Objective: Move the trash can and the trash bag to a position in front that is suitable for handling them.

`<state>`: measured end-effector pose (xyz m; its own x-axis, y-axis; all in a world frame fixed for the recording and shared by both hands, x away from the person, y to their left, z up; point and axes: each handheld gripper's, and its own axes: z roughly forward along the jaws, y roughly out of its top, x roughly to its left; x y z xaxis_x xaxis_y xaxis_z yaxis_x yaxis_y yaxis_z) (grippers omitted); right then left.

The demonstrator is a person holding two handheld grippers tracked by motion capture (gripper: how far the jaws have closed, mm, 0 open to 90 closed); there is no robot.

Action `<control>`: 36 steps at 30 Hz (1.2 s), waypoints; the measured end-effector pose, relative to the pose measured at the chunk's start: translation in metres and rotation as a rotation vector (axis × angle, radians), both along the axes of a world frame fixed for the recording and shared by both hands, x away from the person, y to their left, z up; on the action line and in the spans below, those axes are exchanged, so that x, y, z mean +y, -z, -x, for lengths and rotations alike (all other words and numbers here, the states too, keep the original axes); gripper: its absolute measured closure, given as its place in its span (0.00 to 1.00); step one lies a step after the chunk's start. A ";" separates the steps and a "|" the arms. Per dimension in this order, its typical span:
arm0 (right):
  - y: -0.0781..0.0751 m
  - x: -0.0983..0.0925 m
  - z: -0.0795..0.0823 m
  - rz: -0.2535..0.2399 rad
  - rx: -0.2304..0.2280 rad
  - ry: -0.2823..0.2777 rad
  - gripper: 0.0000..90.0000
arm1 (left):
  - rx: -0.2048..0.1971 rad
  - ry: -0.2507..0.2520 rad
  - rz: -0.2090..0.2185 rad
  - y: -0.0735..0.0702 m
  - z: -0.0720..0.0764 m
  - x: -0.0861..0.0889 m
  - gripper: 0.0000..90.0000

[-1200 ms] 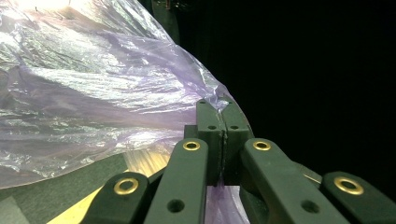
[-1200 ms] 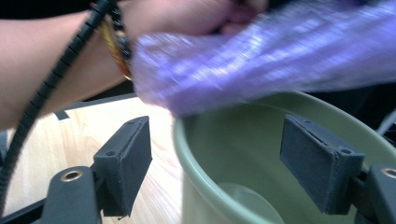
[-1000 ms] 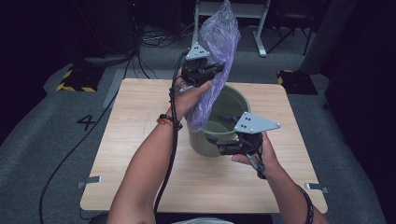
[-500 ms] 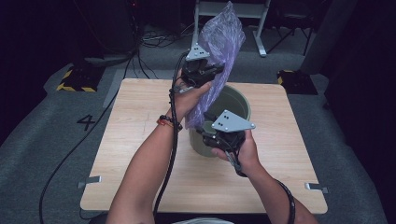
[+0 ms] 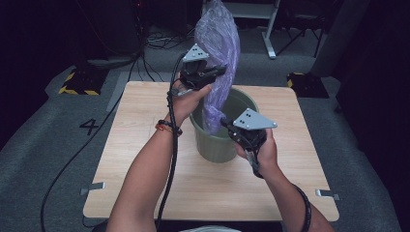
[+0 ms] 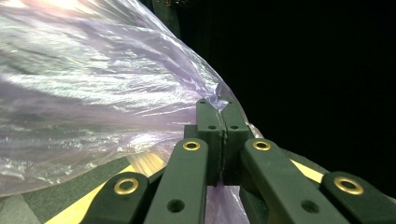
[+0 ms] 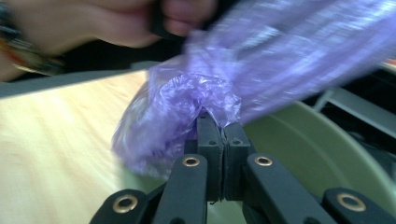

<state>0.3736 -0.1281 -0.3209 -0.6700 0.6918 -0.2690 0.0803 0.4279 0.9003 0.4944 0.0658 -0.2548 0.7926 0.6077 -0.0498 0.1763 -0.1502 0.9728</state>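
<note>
One purple bag (image 5: 218,53), upright, lower end in bin (image 5: 218,145)

Purple bag (image 5: 218,43): top cut off by upper edge in high view; lower end hidden inside green bucket (image 5: 220,145). Bag (image 7: 280,60) motion-blurred in right gripper view above bucket rim (image 7: 327,140). Person's hand (image 7: 93,23) beside bag blurred, cut by top edge.

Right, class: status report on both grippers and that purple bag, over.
Left gripper shut on purple plastic bag, held high. Right gripper just closed on the bag's lower end at the green bucket rim. Nothing in the way.
</note>
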 end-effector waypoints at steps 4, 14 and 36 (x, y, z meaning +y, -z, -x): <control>0.000 -0.013 -0.011 0.012 -0.001 0.054 0.99 | -0.002 0.012 0.005 0.000 0.002 0.004 0.99; 0.006 -0.028 -0.028 0.051 0.044 0.088 0.64 | -0.044 0.033 -0.013 0.015 0.017 0.007 0.99; 0.007 -0.036 -0.028 0.056 0.073 -0.010 0.31 | -0.125 0.048 -0.121 0.032 0.049 0.009 0.99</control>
<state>0.4019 -0.1646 -0.3275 -0.6958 0.6705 -0.2575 0.1404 0.4786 0.8668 0.4451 0.0749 -0.2866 0.8165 0.5642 0.1226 0.0444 -0.2731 0.9610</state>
